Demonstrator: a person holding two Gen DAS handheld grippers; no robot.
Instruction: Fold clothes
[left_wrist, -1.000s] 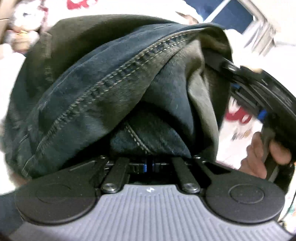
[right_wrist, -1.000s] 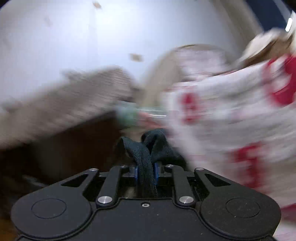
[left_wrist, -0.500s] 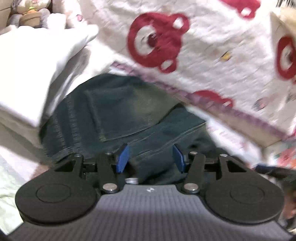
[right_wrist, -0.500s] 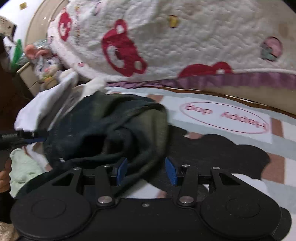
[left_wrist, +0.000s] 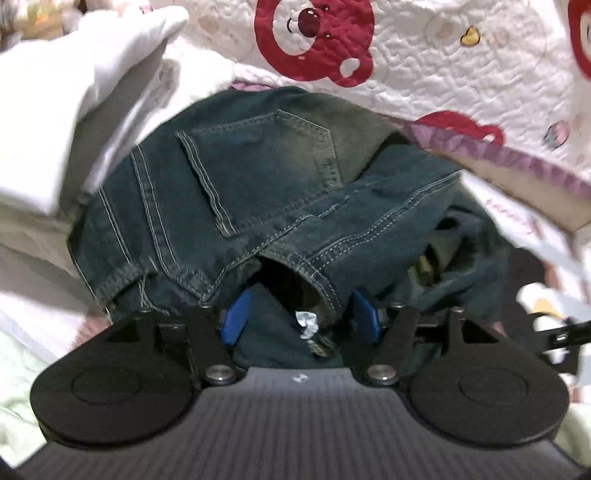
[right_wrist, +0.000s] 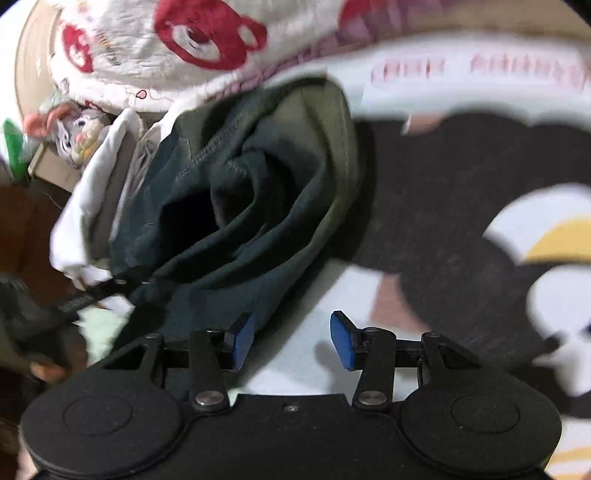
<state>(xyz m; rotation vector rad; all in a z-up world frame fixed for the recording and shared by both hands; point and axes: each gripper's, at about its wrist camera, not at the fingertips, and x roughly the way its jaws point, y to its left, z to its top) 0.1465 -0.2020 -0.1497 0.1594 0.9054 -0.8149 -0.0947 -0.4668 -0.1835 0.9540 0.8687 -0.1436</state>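
The jeans (left_wrist: 240, 192) are lying bunched at centre frame; the left gripper (left_wrist: 301, 314) and right gripper (right_wrist: 291, 339) are both gaping, grasping nothing.

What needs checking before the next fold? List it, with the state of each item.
1. Left gripper open: ok, blue pads apart.
2. Right gripper open and clear of cloth: ok, only its left pad edges the denim.
3. Jeans lying on the bed: ok, beside the white folded stack.
4. Jeans folded flat: not ok, the right wrist view shows the fabric bunched and twisted.
5. Waistband within the left gripper's reach: ok, it lies between the open pads.
6. Bear quilt clear of the jeans: cannot tell, its purple edge runs close behind them.
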